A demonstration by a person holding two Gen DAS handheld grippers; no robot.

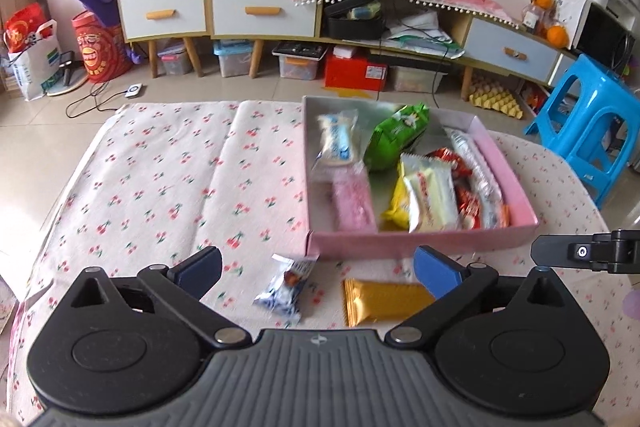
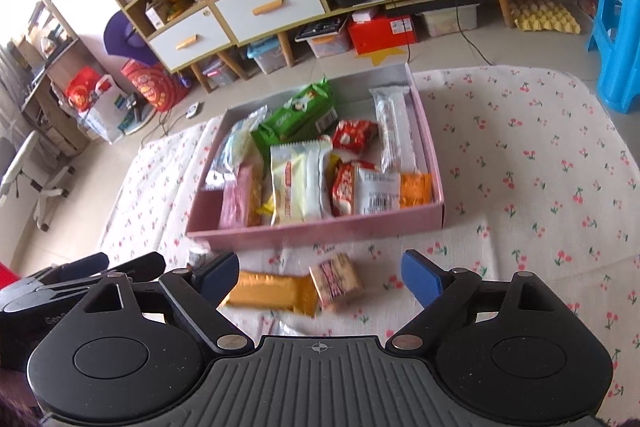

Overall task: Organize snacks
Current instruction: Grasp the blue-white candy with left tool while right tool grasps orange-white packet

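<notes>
A pink box (image 1: 420, 237) (image 2: 316, 229) stands on the cherry-print cloth and holds several snack packets, among them a green bag (image 1: 394, 137) (image 2: 298, 117) and a cream packet (image 1: 430, 197) (image 2: 296, 185). In front of the box lie a gold wafer packet (image 1: 384, 301) (image 2: 272, 291), a blue-white candy packet (image 1: 286, 285) and a small red-patterned cracker packet (image 2: 336, 281). My left gripper (image 1: 318, 273) is open above the blue-white and gold packets. My right gripper (image 2: 320, 277) is open above the gold and cracker packets. Neither holds anything.
The cherry-print cloth (image 1: 168, 187) (image 2: 532, 167) covers the table. The right gripper's body (image 1: 588, 251) shows at the right edge of the left wrist view; the left gripper's body (image 2: 60, 283) shows at the left of the right wrist view. A blue stool (image 1: 588, 131) and cabinets stand beyond.
</notes>
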